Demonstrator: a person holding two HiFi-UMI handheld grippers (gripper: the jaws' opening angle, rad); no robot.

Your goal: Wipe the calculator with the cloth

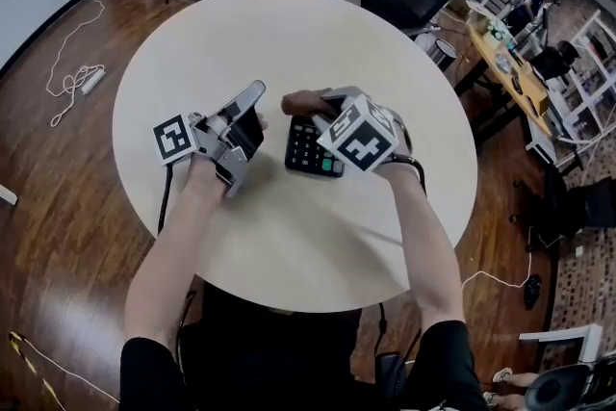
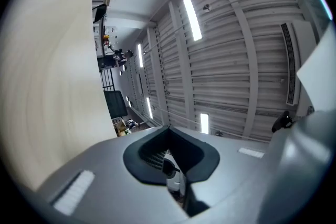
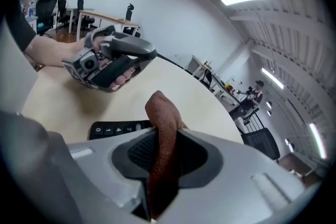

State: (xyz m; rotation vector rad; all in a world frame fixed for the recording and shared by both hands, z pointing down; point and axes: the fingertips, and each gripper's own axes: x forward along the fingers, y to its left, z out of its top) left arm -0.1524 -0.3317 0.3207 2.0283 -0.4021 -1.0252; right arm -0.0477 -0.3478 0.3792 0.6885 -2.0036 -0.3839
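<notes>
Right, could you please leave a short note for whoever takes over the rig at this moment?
Left gripper: shut, empty, tilted up beside the calculator.
Right gripper: shut on the brown cloth, at the calculator's far end.
Calculator lies on the round table, keys up.
Done: cloth picked up and brought to the calculator.
To do: wipe across it; how much is already wiped does not show.

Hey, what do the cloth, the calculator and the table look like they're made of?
Cloth: likely a soft brown textile, matte; its surface looks finely grained and it bends in a soft fold.
Calculator: probably black plastic, with rows of moulded keys.
Table: pale, smooth top with faint grain, perhaps wood laminate.
</notes>
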